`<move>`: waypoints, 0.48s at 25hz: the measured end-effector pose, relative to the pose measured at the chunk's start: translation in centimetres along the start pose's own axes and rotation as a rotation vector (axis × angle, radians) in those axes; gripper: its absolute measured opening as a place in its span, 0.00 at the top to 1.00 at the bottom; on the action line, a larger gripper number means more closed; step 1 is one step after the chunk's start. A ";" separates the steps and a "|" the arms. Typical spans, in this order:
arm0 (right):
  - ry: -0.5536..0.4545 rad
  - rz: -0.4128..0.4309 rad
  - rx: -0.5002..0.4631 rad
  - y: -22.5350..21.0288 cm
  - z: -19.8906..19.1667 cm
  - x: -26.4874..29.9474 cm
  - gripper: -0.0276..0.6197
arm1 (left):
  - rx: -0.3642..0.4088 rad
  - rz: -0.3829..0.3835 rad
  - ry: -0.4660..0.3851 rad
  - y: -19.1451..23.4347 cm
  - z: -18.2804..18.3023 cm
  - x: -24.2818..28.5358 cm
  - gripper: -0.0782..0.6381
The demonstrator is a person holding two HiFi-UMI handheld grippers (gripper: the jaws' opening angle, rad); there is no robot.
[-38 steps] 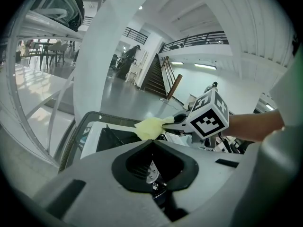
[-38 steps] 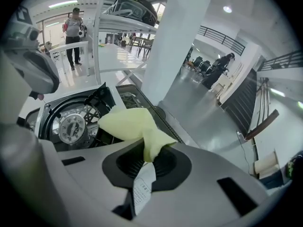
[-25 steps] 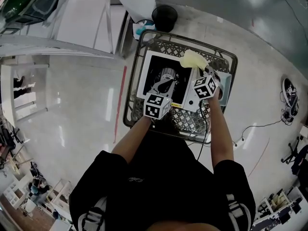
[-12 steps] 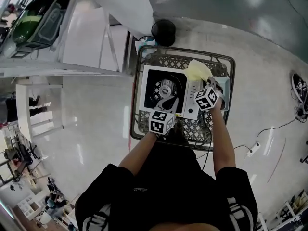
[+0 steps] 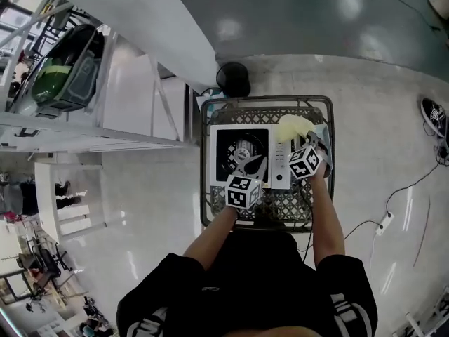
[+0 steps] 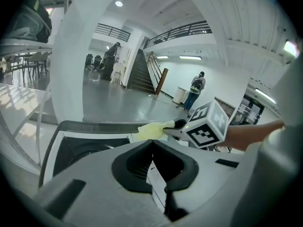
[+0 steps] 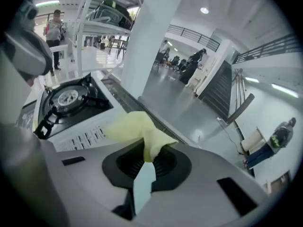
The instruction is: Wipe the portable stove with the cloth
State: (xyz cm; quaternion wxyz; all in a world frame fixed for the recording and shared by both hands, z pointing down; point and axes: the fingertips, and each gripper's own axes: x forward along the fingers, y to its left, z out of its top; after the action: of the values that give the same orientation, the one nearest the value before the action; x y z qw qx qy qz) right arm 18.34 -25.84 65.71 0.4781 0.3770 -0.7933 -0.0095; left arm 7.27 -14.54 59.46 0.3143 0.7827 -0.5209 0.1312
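At far right of stove (image 5: 235,146) | cloth (image 5: 293,126) still in right claw (image 7: 147,160)

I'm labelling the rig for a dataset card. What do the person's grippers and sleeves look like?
The left gripper and right gripper have grey bodies, a black recess round the jaws, and a white cube with black square markers each. The shirt is black, short-sleeved, with white markings.

Near edge of the white portable stove with black burner (image 5: 242,148) covered at the head view's centre by the left gripper (image 5: 254,166). Pinched end of the pale yellow cloth (image 7: 135,126) buried mid-frame between the closed jaws of the right gripper (image 7: 150,151). Cannot read the stove's panel print: too small. Cannot tell what the black round object (image 5: 233,79) at upper middle is.
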 end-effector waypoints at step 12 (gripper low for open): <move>-0.516 -0.009 0.423 5.2 9.0 -17.4 0.92 | 0.008 0.095 -0.210 0.6 3.8 -10.2 0.87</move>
State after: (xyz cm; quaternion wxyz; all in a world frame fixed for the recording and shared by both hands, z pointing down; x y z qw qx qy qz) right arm 12.93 -14.67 49.71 0.1725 0.4565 -0.8709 0.0580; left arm 1.93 -9.58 51.32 0.2483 0.7678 -0.5870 0.0650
